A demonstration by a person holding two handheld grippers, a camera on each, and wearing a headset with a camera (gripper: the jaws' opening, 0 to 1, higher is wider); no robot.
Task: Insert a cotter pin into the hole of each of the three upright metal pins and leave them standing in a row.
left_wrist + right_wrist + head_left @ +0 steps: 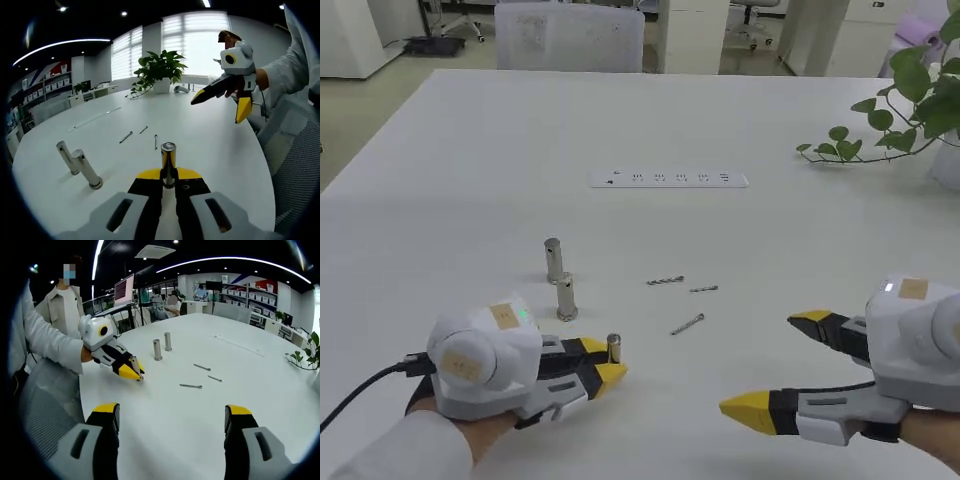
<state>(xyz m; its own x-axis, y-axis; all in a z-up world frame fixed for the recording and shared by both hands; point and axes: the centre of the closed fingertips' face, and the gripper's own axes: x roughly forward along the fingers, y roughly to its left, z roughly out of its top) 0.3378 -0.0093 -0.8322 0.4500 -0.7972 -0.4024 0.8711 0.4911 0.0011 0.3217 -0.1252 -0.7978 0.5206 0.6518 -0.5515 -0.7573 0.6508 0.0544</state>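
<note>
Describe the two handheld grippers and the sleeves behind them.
Both the left gripper and the right gripper have rounded white housings and grey jaw arms with black sections and yellow tips. Each carries a tan square sticker on top. A black cable runs from the left one. The person wears white sleeves.

On the white worktop, centre-left, an upright steel pin stands just behind a second steel pin. Below them, a third steel pin stands clasped between the left gripper's jaws. Three thin metal cotter pins lie right of these, and a white power strip lies above centre.
</note>
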